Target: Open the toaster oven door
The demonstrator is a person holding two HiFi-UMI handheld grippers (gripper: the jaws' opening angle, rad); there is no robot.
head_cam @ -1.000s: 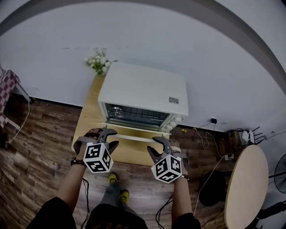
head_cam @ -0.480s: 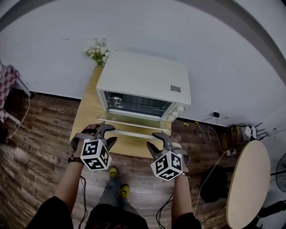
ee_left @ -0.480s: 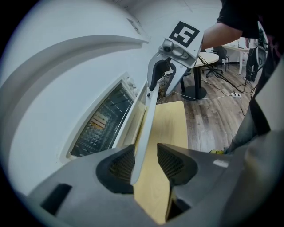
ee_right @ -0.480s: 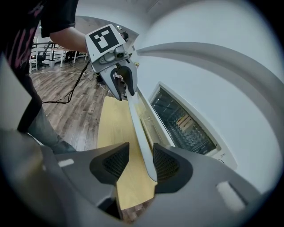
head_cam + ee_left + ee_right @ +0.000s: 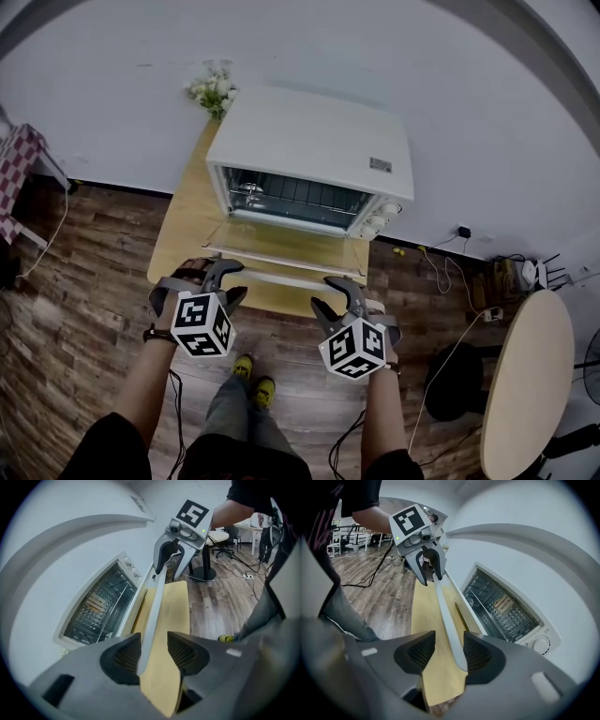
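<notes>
The white toaster oven (image 5: 309,141) stands on a wooden table (image 5: 183,234). Its door (image 5: 286,251) lies folded down flat, and the cavity with its wire rack (image 5: 101,604) shows. The door's long pale handle bar (image 5: 281,278) runs along the front edge. My left gripper (image 5: 220,281) straddles the bar's left end (image 5: 152,616); its jaws are opening, and the bar lies by one pad with a gap to the other. My right gripper (image 5: 336,295) straddles the right end (image 5: 447,620); its jaws are also opening and loose around the bar.
A small bunch of white flowers (image 5: 214,94) stands behind the oven against the white wall. Control knobs (image 5: 541,645) sit on the oven's right side. A round table (image 5: 530,394) and cables (image 5: 450,272) are on the wood floor to the right. The person's shoes (image 5: 251,370) are below the table edge.
The oven has moved up in the head view, and more of its cavity and lowered door shows. Both grippers stay at the ends of the handle bar.
</notes>
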